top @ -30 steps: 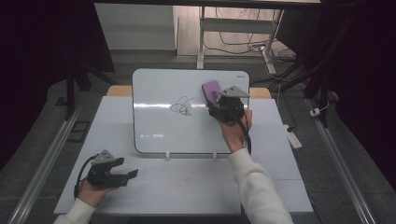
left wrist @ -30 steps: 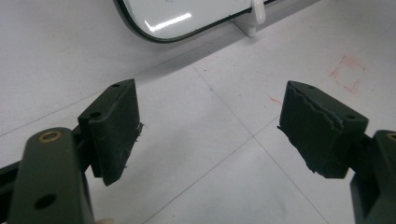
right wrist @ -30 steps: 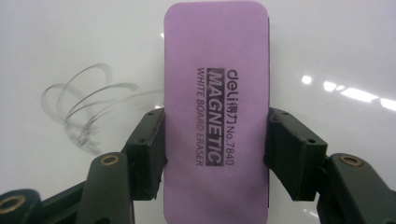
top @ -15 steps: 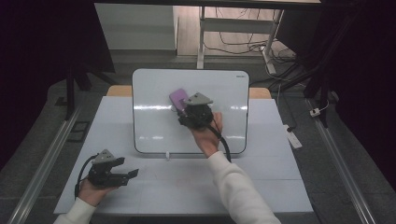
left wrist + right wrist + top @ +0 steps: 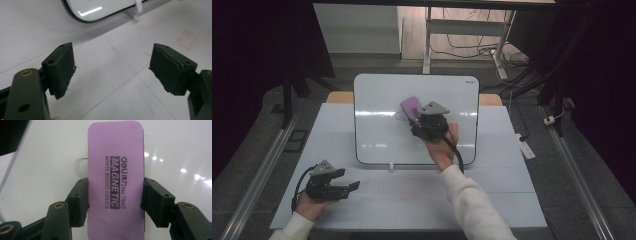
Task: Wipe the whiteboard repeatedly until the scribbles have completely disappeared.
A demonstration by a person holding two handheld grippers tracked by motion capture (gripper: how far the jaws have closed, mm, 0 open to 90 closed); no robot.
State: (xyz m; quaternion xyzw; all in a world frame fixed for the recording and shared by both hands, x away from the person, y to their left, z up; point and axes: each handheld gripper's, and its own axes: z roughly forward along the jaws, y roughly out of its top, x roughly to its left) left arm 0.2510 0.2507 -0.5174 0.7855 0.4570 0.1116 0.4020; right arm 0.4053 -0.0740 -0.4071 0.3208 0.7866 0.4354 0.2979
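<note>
A purple whiteboard eraser (image 5: 412,107) (image 5: 116,182), printed "MAGNETIC", lies flat against the whiteboard (image 5: 377,135), near its middle. My right gripper (image 5: 418,119) (image 5: 115,195) is shut on the eraser's long sides. A faint marker scribble (image 5: 401,117) shows just left of the eraser on the board. My left gripper (image 5: 352,187) (image 5: 112,57) rests low over the white table (image 5: 492,190) at the front left. It is open, with nothing between its fingers. The board's lower corner (image 5: 82,15) lies beyond it.
The whiteboard leans up from a small white foot (image 5: 390,166) (image 5: 136,10) at its front edge. A faint red square mark (image 5: 186,40) is on the table in front of the board. Metal rails run along both sides of the table.
My right gripper swept the eraser left across the board over the scribble, then came back a little right and nearer. Most of the scribble is gone. The left gripper has not moved.
</note>
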